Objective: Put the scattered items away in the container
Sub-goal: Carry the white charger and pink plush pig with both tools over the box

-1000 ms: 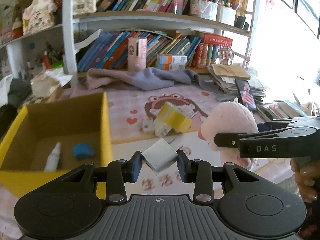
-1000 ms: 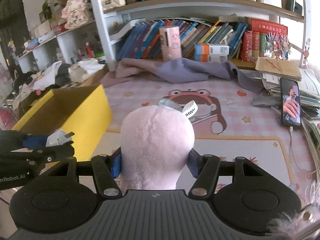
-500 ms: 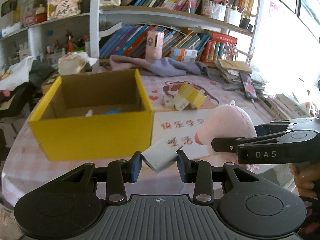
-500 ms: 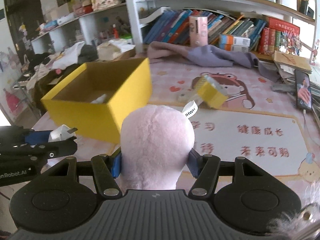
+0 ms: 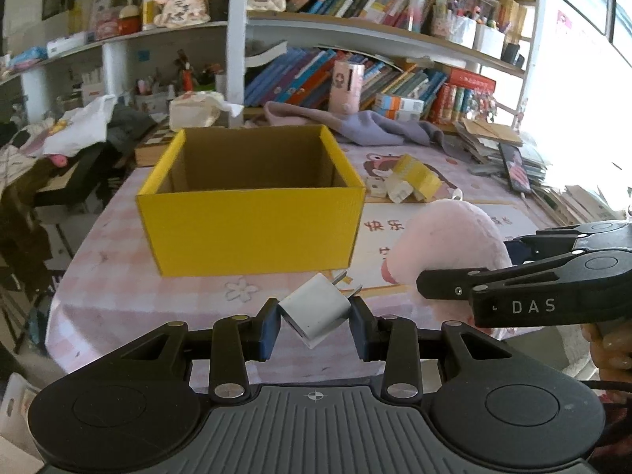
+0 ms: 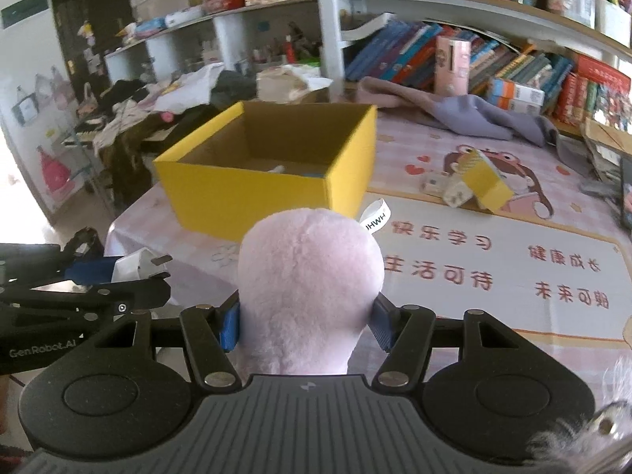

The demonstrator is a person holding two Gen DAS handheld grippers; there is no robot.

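Note:
My left gripper (image 5: 315, 326) is shut on a white plug charger (image 5: 316, 310), held above the table's near edge in front of the yellow cardboard box (image 5: 252, 229). My right gripper (image 6: 306, 326) is shut on a pink plush toy (image 6: 310, 288), also in front of the box (image 6: 252, 193). In the left wrist view the plush (image 5: 446, 245) and the right gripper sit at the right. In the right wrist view the charger (image 6: 136, 264) and the left gripper sit at the left. Small items lie on the box floor. A yellow packet (image 6: 484, 181) and small white boxes (image 6: 446, 189) lie on the mat.
The table has a pink cartoon cloth (image 6: 493, 260). A purple garment (image 5: 379, 128) lies at the back, under the bookshelves (image 5: 355, 67). A phone (image 5: 513, 168) and paper stacks are at the right. Clothes and clutter pile up off the table's left side (image 6: 130, 114).
Both grippers have pulled back toward the near table edge with their loads. The box, beside them a second ago, now stands farther ahead with its front wall showing.

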